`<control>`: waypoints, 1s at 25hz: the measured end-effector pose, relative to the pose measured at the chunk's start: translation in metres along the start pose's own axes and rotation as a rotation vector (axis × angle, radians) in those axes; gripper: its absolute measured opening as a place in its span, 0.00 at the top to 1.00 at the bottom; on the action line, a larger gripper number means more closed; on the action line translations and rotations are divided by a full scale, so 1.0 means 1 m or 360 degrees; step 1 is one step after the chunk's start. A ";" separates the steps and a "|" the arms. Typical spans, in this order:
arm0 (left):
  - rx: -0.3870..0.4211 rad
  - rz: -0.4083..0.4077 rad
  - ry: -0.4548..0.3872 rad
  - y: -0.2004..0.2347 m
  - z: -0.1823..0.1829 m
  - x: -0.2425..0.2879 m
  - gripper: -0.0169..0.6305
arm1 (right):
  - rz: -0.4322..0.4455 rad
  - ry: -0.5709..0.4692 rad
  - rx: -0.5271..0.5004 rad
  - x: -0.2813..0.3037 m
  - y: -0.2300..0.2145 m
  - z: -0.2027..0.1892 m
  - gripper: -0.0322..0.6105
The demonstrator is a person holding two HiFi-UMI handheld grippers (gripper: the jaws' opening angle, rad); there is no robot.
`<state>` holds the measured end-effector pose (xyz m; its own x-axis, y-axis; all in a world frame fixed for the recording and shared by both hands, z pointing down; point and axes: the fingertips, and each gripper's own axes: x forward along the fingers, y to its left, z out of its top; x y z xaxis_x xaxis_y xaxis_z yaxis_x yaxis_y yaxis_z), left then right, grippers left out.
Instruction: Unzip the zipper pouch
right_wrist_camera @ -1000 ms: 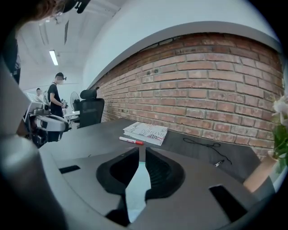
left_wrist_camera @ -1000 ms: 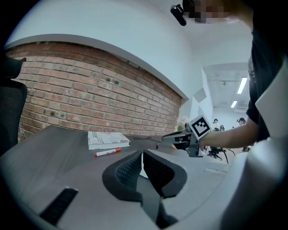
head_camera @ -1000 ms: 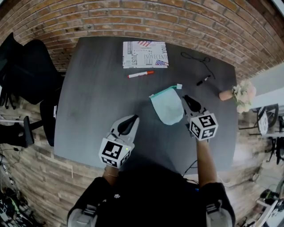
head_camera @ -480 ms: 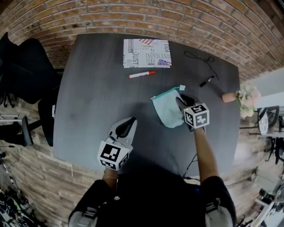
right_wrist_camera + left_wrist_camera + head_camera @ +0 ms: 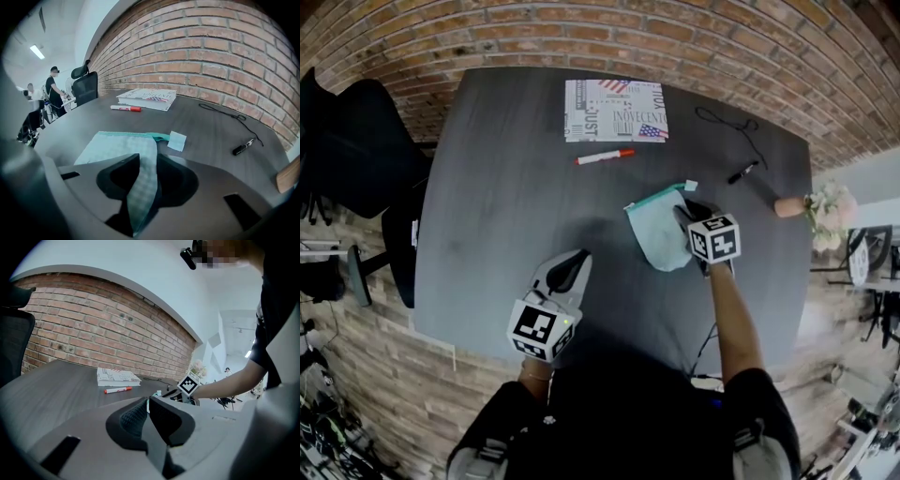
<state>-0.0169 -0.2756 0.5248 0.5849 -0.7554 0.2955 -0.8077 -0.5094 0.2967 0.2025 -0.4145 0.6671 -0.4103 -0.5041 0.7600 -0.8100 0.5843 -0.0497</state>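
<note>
- The zipper pouch point(image 5: 659, 236), pale green check, lies flat on the dark bench point(image 5: 506, 169), toward 3 o'clock of its middle.
- Its teal zipper edge point(image 5: 124, 134) faces 12 o'clock, and a white tag point(image 5: 691, 185) sits at the 1 o'clock corner.
- The right hand-held gripper point(image 5: 685, 213) is at the pouch's 3 o'clock edge. Its jaws have just been opening and stand spread, with the pouch's edge in the gap between them, not pinched.
- The left hand-held gripper point(image 5: 573, 263) is at 8 o'clock of the pouch, well apart, its jaws pressed together on nothing.
- A red marker point(image 5: 605, 157) lies at 11 o'clock of the pouch, with a printed book point(image 5: 616, 111) beyond it.
</note>
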 end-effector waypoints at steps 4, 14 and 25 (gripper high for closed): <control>-0.0008 0.0003 0.0004 0.001 0.001 -0.002 0.97 | 0.0014 0.0008 0.0017 0.000 0.004 0.001 0.81; -0.0001 0.0004 -0.0024 0.001 0.006 -0.013 0.97 | -0.0062 -0.0105 -0.0072 -0.026 0.016 0.017 0.94; 0.0049 -0.0050 -0.0074 -0.019 0.019 -0.019 0.97 | -0.0110 -0.0480 -0.0249 -0.116 0.054 0.062 0.94</control>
<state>-0.0142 -0.2589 0.4965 0.6068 -0.7565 0.2439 -0.7912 -0.5453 0.2768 0.1803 -0.3644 0.5360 -0.4812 -0.6974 0.5311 -0.7757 0.6210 0.1127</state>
